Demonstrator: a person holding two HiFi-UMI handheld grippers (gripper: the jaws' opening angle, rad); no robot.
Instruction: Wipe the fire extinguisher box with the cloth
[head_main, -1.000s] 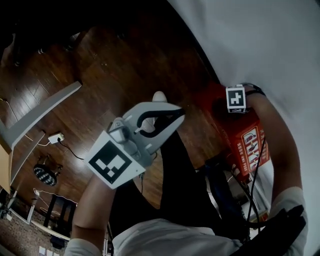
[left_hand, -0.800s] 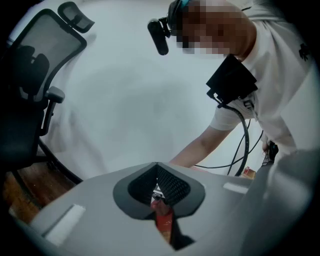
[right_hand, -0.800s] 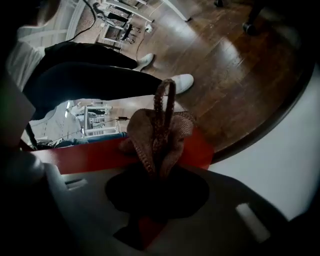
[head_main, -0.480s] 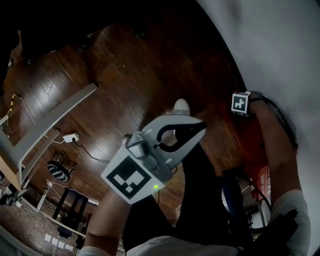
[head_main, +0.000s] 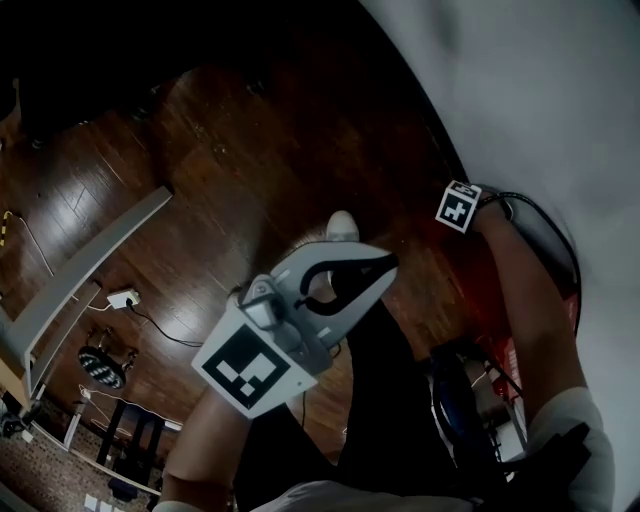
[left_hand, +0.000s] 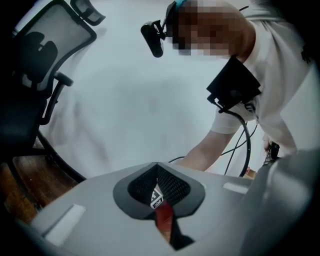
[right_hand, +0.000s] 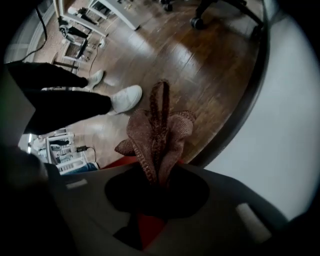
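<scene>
While the left tongs are closed empty, the right tongs clamp the upright-bunched cloth.

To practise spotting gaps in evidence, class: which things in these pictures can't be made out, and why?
Fire extinguisher box: head view, blurred and mostly behind the person's right arm; its print is unreadable.
Whether the cloth touches the box: right gripper view, the right gripper itself covers where they would meet.
</scene>
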